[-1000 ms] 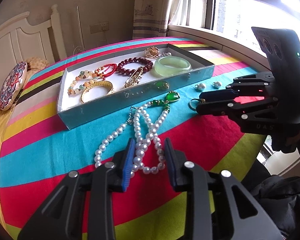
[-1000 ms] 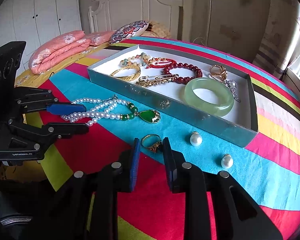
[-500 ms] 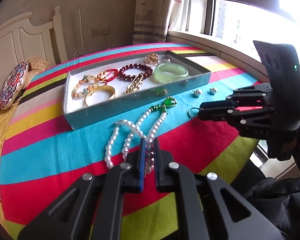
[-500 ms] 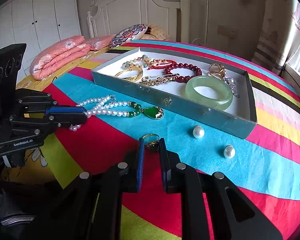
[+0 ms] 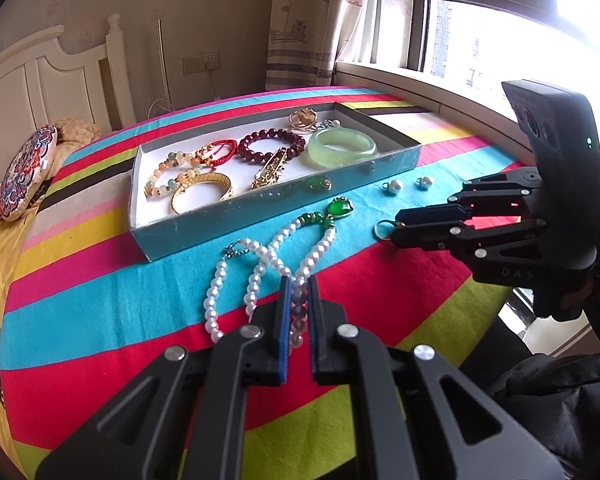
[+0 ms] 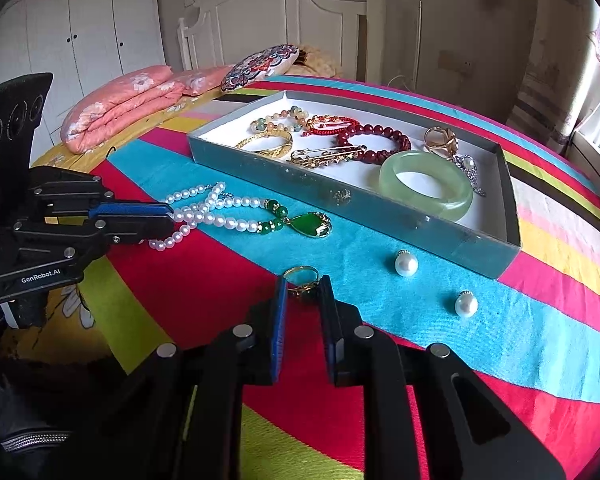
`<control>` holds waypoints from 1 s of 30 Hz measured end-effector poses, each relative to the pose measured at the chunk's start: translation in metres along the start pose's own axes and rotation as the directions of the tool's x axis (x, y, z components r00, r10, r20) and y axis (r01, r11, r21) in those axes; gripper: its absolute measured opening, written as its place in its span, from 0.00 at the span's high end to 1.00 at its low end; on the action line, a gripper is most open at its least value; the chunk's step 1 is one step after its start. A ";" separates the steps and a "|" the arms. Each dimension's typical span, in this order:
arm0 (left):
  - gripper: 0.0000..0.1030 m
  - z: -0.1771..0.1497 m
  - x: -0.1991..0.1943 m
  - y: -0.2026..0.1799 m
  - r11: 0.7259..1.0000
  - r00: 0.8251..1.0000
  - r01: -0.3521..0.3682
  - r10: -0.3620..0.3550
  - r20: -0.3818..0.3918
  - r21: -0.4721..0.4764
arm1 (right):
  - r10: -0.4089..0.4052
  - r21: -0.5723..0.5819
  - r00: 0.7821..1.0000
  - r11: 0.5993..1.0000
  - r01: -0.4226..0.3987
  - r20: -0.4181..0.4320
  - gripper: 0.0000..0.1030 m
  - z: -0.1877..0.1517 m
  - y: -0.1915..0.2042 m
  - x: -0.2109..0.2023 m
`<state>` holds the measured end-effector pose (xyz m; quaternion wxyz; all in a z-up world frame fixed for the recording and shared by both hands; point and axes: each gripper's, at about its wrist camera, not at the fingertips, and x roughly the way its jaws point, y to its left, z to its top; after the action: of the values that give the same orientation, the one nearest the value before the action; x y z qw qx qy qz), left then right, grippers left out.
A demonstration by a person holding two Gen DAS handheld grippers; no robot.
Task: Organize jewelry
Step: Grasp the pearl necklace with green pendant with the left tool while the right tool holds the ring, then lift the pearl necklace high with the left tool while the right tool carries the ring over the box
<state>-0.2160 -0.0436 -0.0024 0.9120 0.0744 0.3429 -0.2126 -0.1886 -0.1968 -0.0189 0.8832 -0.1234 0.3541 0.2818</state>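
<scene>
the grey tray (image 6: 440, 226) is lying on the striped cloth (image 6: 204, 280) and already holding a jade bangle (image 6: 426, 184), a dark red bead bracelet (image 6: 376, 140), a gold bangle (image 6: 266, 144), a gold pin (image 6: 328, 156), a pastel bead bracelet (image 6: 278, 118), a red cord bracelet (image 6: 328, 122) and a gold ring with a silver pendant at the far right corner.

four pieces are lying outside, on the near side of the tray – the pearl necklace (image 5: 260, 264) with its green pendant, a gold ring (image 6: 302, 278) and two pearl earrings (image 6: 406, 264).

the left gripper (image 5: 298, 292) is pinching the near loop of the pearl necklace, jaws almost closed on the beads. the right gripper (image 6: 303, 292) is clamping the gold ring, jaws narrowed around it.

judgement: roughly two-thirds sorted – both held pieces and the earrings are awaiting transfer.
</scene>
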 end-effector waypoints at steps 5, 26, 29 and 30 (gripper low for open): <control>0.93 0.002 -0.005 0.001 1.000 1.000 -0.002 0.002 0.017 -0.001 | -0.025 -0.033 1.000 0.999 0.026 0.004 0.74 0.001 0.006 0.003; 0.93 0.029 -0.044 0.009 1.000 0.992 -0.016 0.016 0.127 0.003 | 0.014 0.040 0.992 0.999 -0.019 0.125 0.85 0.008 -0.005 -0.036; 0.93 0.036 -0.053 0.011 1.000 0.988 -0.021 0.020 0.153 0.006 | 0.016 0.054 0.990 0.998 -0.024 0.142 0.85 0.009 -0.008 -0.042; 0.93 0.039 -0.056 0.012 1.000 0.987 -0.022 0.020 0.161 0.006 | 0.016 0.055 0.989 0.998 -0.024 0.146 0.85 0.010 -0.009 -0.044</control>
<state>-0.2260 -0.0249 0.0636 0.9385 0.0643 0.2667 -0.2096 -0.2038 -0.2180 0.0189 0.9069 -0.0741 0.2979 0.2886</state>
